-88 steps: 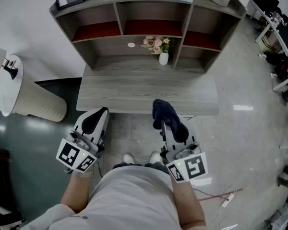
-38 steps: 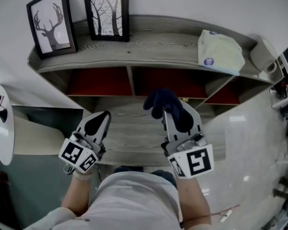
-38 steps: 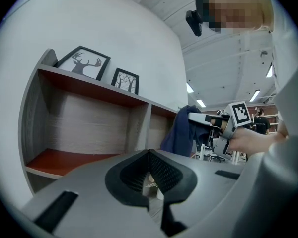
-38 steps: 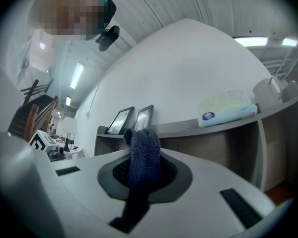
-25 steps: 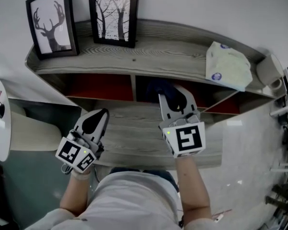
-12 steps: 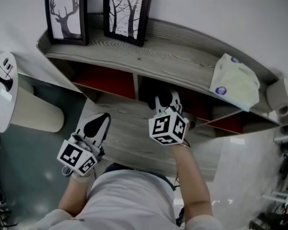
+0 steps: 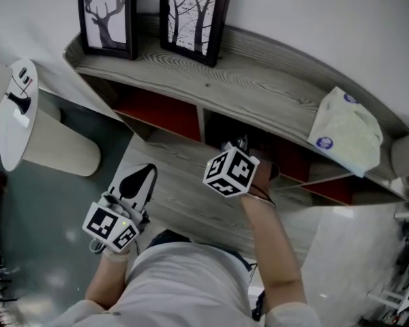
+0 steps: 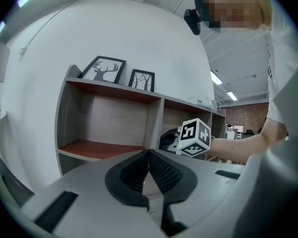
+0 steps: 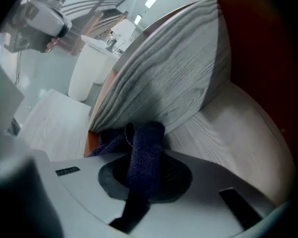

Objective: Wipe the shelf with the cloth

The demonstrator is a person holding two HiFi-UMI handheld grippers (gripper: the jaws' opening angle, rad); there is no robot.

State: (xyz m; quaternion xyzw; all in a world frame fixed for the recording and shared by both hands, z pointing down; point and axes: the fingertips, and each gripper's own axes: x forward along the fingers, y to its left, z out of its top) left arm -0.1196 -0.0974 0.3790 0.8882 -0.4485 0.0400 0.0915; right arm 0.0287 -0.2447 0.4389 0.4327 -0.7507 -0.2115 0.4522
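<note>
The grey wooden shelf has red-backed compartments. My right gripper reaches into the middle compartment, with only its marker cube and rear showing in the head view. In the right gripper view the right gripper is shut on a dark blue cloth, which touches the grey divider wall above the compartment's floor. My left gripper hangs back over the lower board, shut and empty. The left gripper view shows the left gripper, the right one's cube and the cloth.
Two framed pictures stand on the shelf's top board, and a tissue pack lies at its right end. A white round stand is at the left. The lower wooden board juts out under the compartments.
My right gripper has carried the cloth forward from in front of the shelf into the middle compartment. The head view has closed in on the shelf. The left gripper has hardly moved.
</note>
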